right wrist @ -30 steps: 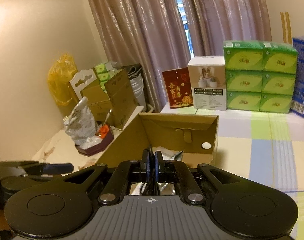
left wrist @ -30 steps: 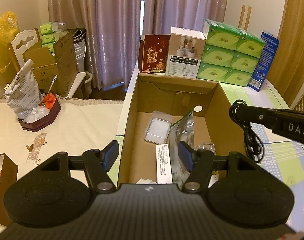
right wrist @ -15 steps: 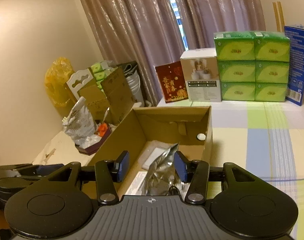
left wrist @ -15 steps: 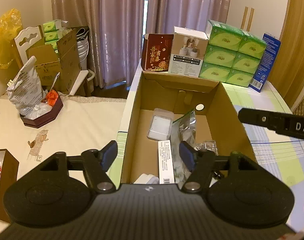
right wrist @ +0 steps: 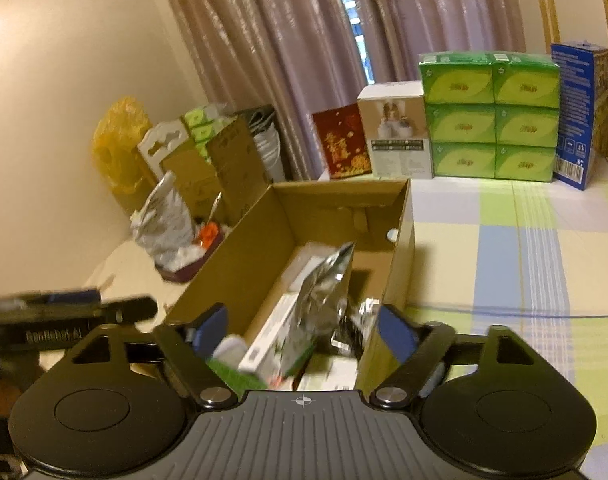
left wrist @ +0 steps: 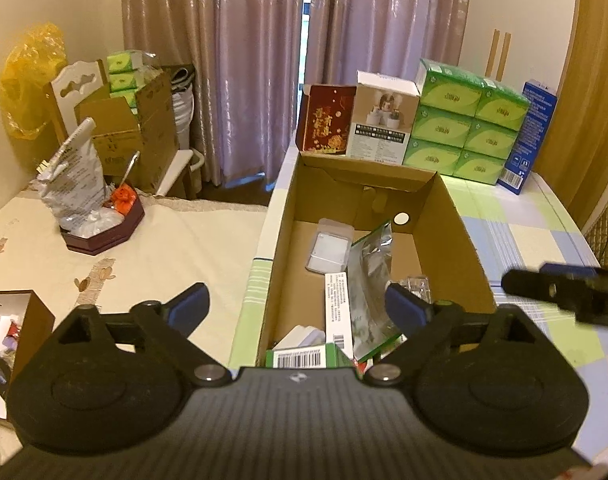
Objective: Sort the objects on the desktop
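While the sorting is well under way, the left wrist view shows the left gripper (left wrist: pixel 293 306) over the near end of an open cardboard box (left wrist: pixel 460 236) on a checked tablecloth (left wrist: pixel 524 216). Its jaws have just been opening and now stand wide, with nothing pressed between them. Already in the box lie a clear plastic case (left wrist: pixel 330 246), a silver foil pouch (left wrist: pixel 374 280) standing on edge, a long white packet (left wrist: pixel 338 300) and a green carton (left wrist: pixel 304 356) with a barcode. The pouch rises just beyond the right-hand finger, apart from it. Part of the right gripper (left wrist: pixel 564 290) reaches in from the right edge, outside the box wall. A small brown box (left wrist: pixel 31 320) of oddments sits at the left, which suggests more may be left to sort, though its contents are too small to tell.

From the right wrist view, the right gripper (right wrist: pixel 301 330) hangs over the same cardboard box, its jaws likewise just opened wide and gripping nothing. The silver foil pouch stands between and just past the blue pads (right wrist: pixel 396 334), touching neither as far as the blurred frame shows. A judgement: the latest item appears delivered, and both tools are free for the next pick. Stacked green tissue packs (right wrist: pixel 488 116) line the far end of the table.
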`<state>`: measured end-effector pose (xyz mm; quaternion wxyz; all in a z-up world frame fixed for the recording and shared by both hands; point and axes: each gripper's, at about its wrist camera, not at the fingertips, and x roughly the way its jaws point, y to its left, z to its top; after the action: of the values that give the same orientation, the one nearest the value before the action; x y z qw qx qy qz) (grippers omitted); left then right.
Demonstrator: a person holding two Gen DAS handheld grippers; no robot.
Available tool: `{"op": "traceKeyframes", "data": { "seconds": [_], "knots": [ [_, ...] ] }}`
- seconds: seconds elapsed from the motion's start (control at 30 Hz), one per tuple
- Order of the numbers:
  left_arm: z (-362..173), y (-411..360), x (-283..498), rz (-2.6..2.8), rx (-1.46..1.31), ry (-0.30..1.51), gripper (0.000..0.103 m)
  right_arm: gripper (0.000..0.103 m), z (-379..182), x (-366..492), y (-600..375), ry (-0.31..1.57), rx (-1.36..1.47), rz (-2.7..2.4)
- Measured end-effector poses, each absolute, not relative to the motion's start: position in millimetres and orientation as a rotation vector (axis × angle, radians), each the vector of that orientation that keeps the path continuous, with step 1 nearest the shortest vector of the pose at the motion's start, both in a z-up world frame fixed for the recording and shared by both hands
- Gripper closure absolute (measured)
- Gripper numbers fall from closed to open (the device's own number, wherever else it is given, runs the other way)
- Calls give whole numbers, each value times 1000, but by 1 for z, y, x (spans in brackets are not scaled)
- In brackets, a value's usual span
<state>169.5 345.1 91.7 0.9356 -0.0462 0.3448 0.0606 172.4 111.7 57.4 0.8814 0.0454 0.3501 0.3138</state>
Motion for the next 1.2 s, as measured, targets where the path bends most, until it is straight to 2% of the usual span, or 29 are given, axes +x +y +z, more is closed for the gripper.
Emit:
{"op": "traceKeyframes", "data": {
  "seconds": [0.17, 0.4, 1.2],
  "knots": [
    [103, 340, 143, 138, -90, 679, 2, 7, 60, 138, 108, 722, 50, 658],
    [114, 328, 107, 165, -80, 671, 1, 3, 64, 102, 99, 726, 39, 670],
    [145, 273, -2, 205, -80, 650, 1, 2, 91, 27, 53, 719, -31, 625]
  ]
}}
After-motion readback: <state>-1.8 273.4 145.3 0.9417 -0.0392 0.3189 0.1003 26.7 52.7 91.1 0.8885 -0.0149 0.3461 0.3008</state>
